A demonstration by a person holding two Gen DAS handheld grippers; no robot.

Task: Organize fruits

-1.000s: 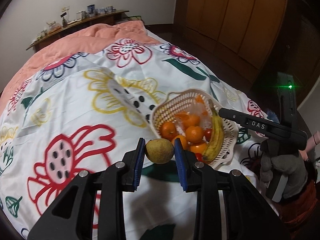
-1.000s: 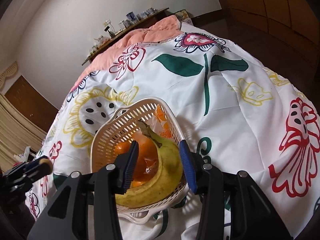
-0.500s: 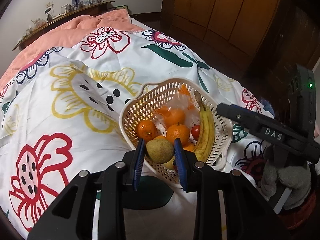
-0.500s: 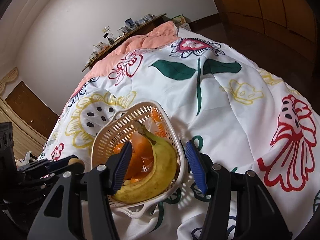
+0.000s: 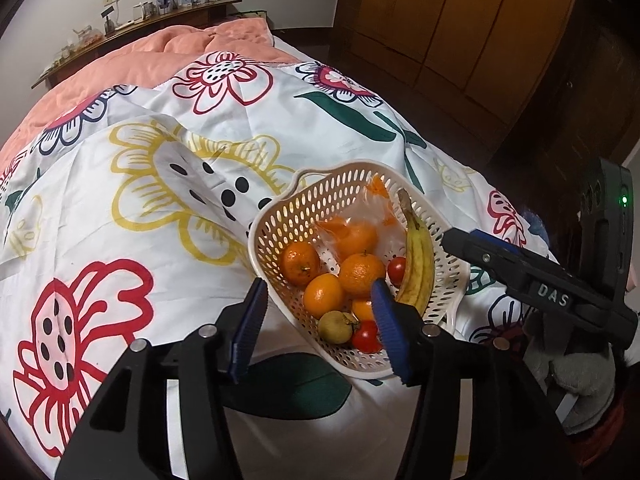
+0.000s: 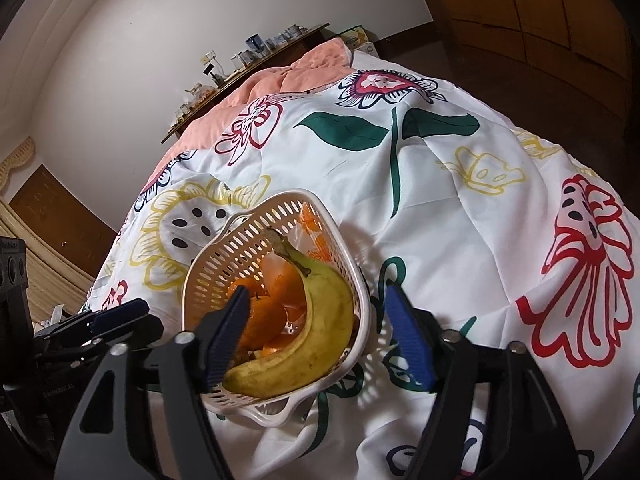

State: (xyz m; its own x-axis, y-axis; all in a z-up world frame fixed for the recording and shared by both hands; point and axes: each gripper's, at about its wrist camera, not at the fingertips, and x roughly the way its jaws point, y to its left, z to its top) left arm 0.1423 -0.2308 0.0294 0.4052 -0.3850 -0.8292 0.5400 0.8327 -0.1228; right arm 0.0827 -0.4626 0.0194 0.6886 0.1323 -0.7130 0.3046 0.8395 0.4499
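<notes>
The greenish fruit (image 5: 336, 326) I carried lies in the basket (image 5: 280, 216) beside oranges (image 5: 362, 274), tomatoes and the banana (image 6: 316, 320). My left gripper (image 5: 316, 330) has just spread apart, empty; my right gripper (image 6: 320, 338) has just widened, straddling the basket rim, gripping nothing.

Banana (image 6: 316, 328) in basket (image 6: 276, 404) between parted tongs (image 6: 316, 340)

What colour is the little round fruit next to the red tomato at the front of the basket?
Yellowish green; clearest in the left wrist view.
</notes>
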